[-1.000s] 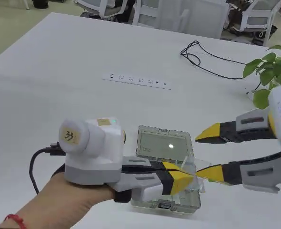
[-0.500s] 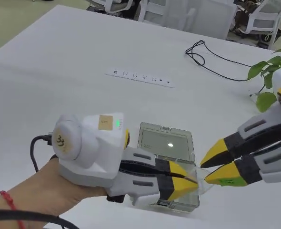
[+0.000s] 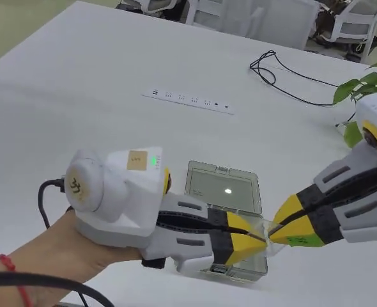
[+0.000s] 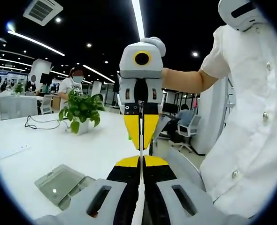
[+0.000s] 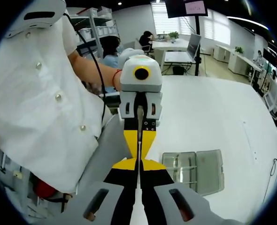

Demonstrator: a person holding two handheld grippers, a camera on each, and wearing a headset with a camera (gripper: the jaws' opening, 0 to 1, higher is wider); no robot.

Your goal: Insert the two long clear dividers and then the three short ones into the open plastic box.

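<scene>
Right gripper (image 3: 279, 231): jaws wide apart a second ago, now pinched together, tip to tip with my left gripper (image 3: 251, 241).

Nearest: my hand (image 3: 61, 256), carrying the left gripper, jaws clamped on one end of the clear divider (image 4: 141, 153).

Clear divider: held edge-on in the air between both grippers, just above the plastic box (image 3: 239, 274). I cannot tell whether it is a long or a short one. Judged light, thin, stiff but springy, slick and easy to crack. Best held lightly at both ends, with the bottom edge free for the slots.

Box: open on the worktop (image 3: 80, 77), its lid (image 3: 223, 188) folded to the far side.

Farther: power strip (image 3: 187, 102), black cable (image 3: 271, 70) and, far right, a plant (image 3: 361, 89).
</scene>
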